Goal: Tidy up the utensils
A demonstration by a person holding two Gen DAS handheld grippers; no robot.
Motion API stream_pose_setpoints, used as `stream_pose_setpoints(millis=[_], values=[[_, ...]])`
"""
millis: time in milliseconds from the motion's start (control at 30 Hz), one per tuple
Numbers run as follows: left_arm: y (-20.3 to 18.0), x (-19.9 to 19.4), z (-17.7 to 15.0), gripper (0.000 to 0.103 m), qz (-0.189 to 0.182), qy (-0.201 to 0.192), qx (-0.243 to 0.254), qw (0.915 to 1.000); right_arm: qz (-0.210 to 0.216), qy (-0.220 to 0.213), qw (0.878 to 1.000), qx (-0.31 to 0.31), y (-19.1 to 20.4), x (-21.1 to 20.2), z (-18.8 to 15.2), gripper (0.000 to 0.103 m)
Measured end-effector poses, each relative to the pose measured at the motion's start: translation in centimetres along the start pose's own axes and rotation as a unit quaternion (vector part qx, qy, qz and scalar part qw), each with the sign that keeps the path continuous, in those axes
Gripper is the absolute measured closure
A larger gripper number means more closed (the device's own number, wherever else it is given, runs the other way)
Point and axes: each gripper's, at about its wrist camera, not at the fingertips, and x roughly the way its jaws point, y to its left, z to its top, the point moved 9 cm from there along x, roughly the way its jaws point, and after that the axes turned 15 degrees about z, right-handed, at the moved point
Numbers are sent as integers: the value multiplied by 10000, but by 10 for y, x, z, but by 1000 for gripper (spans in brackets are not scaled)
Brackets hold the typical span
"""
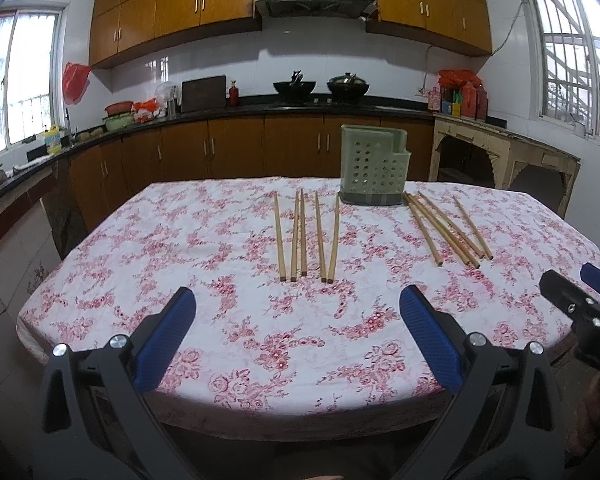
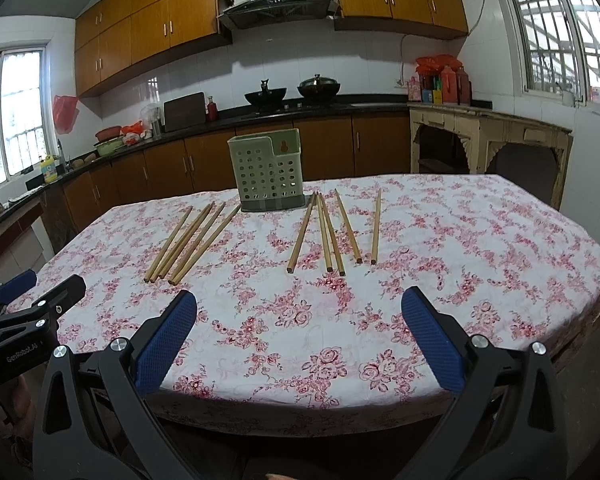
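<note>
My left hand-held gripper (image 1: 298,308) hangs over the near edge of the bench (image 1: 204,240), its blue pads spread wide with nothing between them. My right hand-held gripper (image 2: 299,308) hangs the same way, wide apart and empty; I see its black frame at the 3 o'clock edge of the left wrist view, and the left one at the 9 o'clock edge of the right wrist view.

On the pink floral cloth covering the bench, five wooden chopsticks (image 1: 305,238) lie side by side, well ahead of my left pads at 12 o'clock, thick ends toward me. A second group of five chopsticks (image 2: 332,232) lies ahead of my right pads at 12 o'clock, fanned slightly, two of them touching along their length.

The pale green perforated utensil holder (image 1: 374,170) stands upright at the far side of the bench, between the two groups: at 1 o'clock from the left camera, at 11 o'clock from the right. The tips of the right-hand group reach just beside its dark base.
</note>
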Motion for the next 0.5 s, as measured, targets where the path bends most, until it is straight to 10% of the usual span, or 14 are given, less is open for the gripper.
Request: stream_pose_setpoints(millis=[400,500], values=[[35,84,13,4,120,903,-369,9952,-658,531,9915,986,-90,60,32,4],[40,109,21,4,66,1078,-437,9932,-738,795,9870,1184,-110,85,40,22]])
